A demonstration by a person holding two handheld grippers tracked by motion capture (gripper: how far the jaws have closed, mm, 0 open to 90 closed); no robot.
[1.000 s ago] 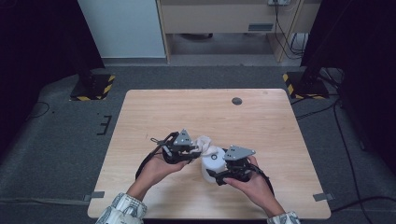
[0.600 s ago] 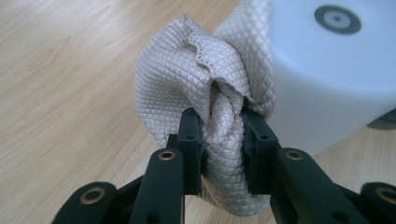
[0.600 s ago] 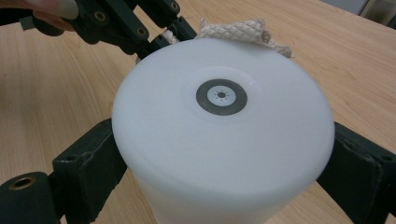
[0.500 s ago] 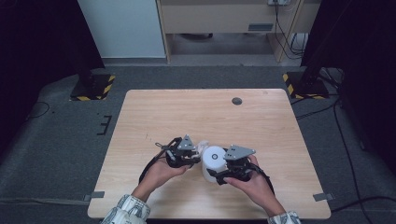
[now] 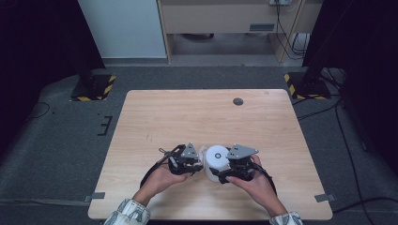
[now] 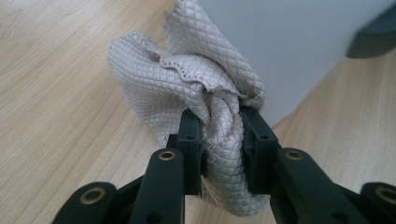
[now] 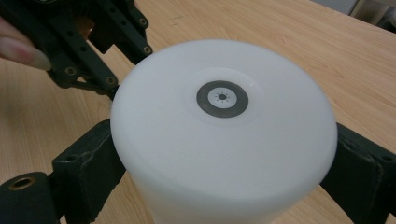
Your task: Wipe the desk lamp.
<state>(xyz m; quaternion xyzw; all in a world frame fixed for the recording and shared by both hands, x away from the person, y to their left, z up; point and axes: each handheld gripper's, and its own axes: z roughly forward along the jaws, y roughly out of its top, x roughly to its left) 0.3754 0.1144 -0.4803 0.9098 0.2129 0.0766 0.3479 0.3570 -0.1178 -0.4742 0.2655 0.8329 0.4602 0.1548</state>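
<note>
Work in hand: wiping a white cylinder (image 5: 217,161) with a grey quilted cloth (image 6: 196,98), as I read it.

White cylinder: it stands upright on the worktop (image 5: 206,112), low and a little right of centre in the high view, its long axis vertical and its flat top, with a small dark ring in the middle, facing up.

Right hand-held gripper (image 5: 231,169): its jaws sit one on each side of the cylinder's wall and hold it steady; in the right gripper view the black jaws flank the white body at the lower left and lower right.

Left hand-held gripper (image 5: 196,165): pressed together on a bunched fold of the cloth, which bulges out above and below the jaws.

Key relation: the cloth sits just left of the cylinder in the high view, against or almost against its side wall; I cannot tell whether it truly touches.

Nearer hand: the left one carries the cloth, so the wiping stroke falls to it, sideways toward frame right.

Risk: a hard push could tip the cylinder.
</note>
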